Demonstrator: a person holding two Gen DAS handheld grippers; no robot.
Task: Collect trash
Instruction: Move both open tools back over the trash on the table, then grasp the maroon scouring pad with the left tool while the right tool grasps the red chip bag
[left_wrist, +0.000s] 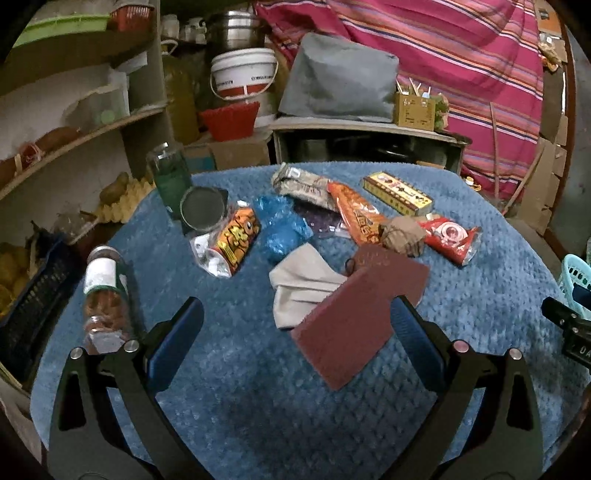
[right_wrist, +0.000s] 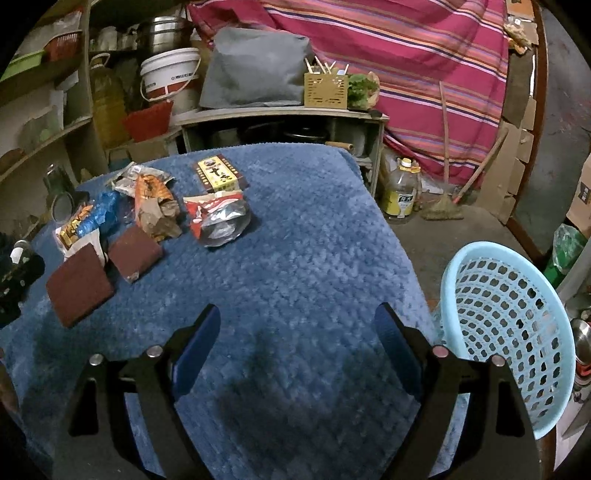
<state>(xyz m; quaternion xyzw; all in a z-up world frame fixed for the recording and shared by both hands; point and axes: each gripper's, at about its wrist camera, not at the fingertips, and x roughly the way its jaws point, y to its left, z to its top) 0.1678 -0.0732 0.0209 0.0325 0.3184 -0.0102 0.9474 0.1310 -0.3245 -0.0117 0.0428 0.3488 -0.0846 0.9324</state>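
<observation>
Looking from big to small, I see the blue fuzzy cloth (right_wrist: 303, 236) over the table first, then the light blue plastic basket (right_wrist: 506, 325) standing just past the table's right edge, which I think is where the trash should go. The trash sits in a bunch on the far left part of the cloth: two dark red scrub pads (left_wrist: 354, 321), a grey cloth piece (left_wrist: 299, 291) partly under the near pad, a red and silver wrapper (left_wrist: 450, 236), an orange snack bag (left_wrist: 354, 218), a yellow box (left_wrist: 397, 194), a crumpled blue plastic bit (left_wrist: 280, 229), a brown paper ball (left_wrist: 402, 232), and a small orange packet (left_wrist: 232, 243). A glass jar (left_wrist: 105, 295) lies on its side at the left edge, and I cannot tell if it counts as trash. My left gripper (left_wrist: 295, 317) has its fingers spread wide with nothing in them, and the near pad lies between them, just ahead. My right gripper (right_wrist: 297, 325) is spread wide too, holding nothing, over bare cloth near the basket. I think I am at the very start, picking what to grab. Next I would lower the left gripper, pinch the near pad by its edge, and carry it to the basket.
</observation>
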